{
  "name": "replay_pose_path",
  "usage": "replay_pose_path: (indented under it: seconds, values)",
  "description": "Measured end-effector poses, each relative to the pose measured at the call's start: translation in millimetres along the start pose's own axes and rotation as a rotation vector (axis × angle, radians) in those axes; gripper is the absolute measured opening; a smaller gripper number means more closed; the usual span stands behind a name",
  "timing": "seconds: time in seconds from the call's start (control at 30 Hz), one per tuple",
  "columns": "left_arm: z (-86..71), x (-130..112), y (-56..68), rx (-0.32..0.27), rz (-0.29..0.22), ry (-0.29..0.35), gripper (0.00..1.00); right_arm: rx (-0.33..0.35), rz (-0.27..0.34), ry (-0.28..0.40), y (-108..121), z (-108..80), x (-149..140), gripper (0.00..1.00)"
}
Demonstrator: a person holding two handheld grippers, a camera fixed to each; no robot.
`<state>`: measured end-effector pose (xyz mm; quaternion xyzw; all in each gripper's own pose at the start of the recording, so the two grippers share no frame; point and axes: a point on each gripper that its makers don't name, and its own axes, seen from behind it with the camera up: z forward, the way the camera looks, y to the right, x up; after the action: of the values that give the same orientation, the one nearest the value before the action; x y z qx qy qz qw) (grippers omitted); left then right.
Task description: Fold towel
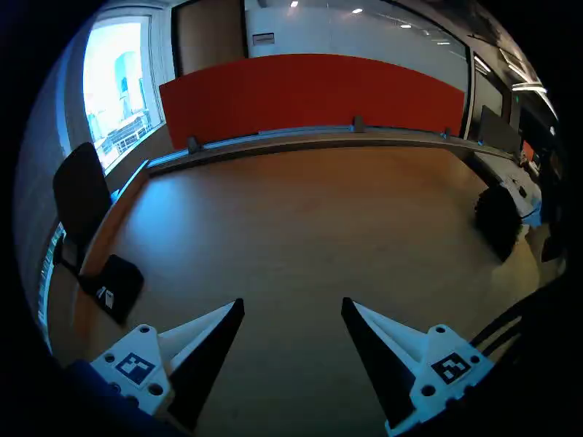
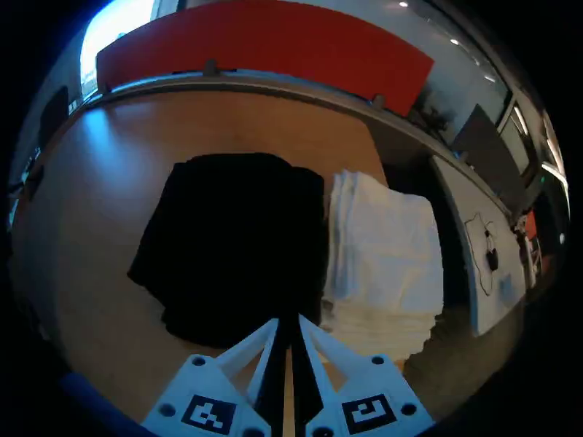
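Note:
A black towel (image 2: 233, 247) lies spread, a little crumpled, on the wooden table (image 2: 102, 197) in the right gripper view. My right gripper (image 2: 291, 319) has its fingers drawn together at the towel's near edge, and they appear to pinch the cloth. Just right of the black towel, touching it, sits a stack of folded white towels (image 2: 382, 255). In the left gripper view my left gripper (image 1: 291, 301) hangs open over bare wooden tabletop (image 1: 306, 218), with nothing between its fingers.
A red partition (image 1: 313, 91) runs along the table's far edge. A black chair (image 1: 80, 197) stands at the left by the window. A dark rounded shape (image 1: 499, 218) sits at the table's right edge. A grey desk with cables (image 2: 484, 255) lies beyond the white stack.

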<state>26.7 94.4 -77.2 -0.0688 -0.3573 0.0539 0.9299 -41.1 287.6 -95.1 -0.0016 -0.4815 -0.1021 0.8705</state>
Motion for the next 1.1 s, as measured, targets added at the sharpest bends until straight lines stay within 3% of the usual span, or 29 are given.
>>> replay_pose_path:
  seconds: [0.3,0.77,1.1]
  values:
    - [0.2,1.1,-1.6,0.006,0.008,-0.001,1.0,0.001,0.08,0.015,-3.0,8.3,-4.4,0.06]
    - [-1.4,3.5,-3.3,0.008,0.01,0.004,1.0,-0.006,0.12,0.049,-6.6,6.5,-3.7,0.07]
    - [-4.7,5.3,-7.6,0.011,0.005,0.012,0.99,-0.029,0.14,0.074,-5.0,-2.2,-4.6,0.25]
